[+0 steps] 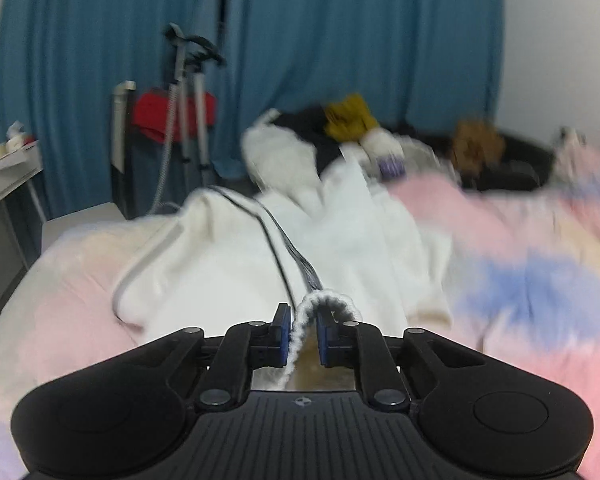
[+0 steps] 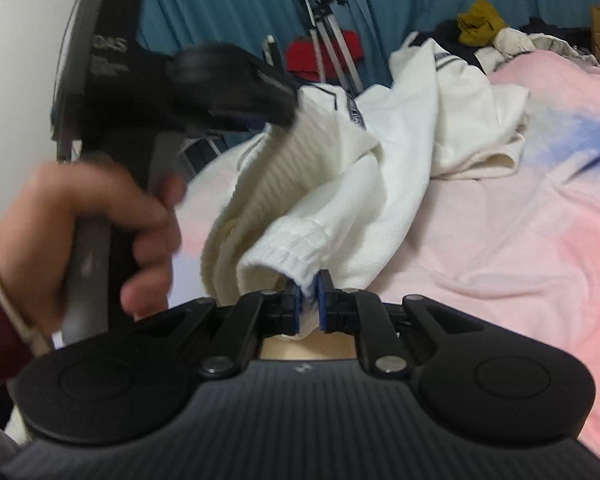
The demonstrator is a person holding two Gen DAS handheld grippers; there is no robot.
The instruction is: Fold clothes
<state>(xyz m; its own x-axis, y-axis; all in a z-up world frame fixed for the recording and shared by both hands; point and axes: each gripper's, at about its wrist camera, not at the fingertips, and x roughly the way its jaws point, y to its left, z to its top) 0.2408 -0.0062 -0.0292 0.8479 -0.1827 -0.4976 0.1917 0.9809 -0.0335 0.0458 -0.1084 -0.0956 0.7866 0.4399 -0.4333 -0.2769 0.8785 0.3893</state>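
Observation:
A white knit sweater (image 1: pixel 236 264) with dark stripe trim lies rumpled across a pink and blue blanket; it also shows in the right wrist view (image 2: pixel 380 184). My left gripper (image 1: pixel 304 330) is shut on a ribbed white edge of the sweater, which loops up between the blue pads. My right gripper (image 2: pixel 310 300) is shut on the sweater's ribbed cuff (image 2: pixel 296 248) and holds it lifted above the blanket. The left gripper's body (image 2: pixel 188 80) appears in the right wrist view, held in a hand at the left, up against the sweater.
The pink and blue blanket (image 1: pixel 520 280) covers the bed. A heap of other clothes (image 1: pixel 348 124), mustard, black and white, lies at the far end. A garment steamer stand (image 1: pixel 188 112) with red cloth stands before blue curtains. A white cabinet (image 1: pixel 4 200) is at the left.

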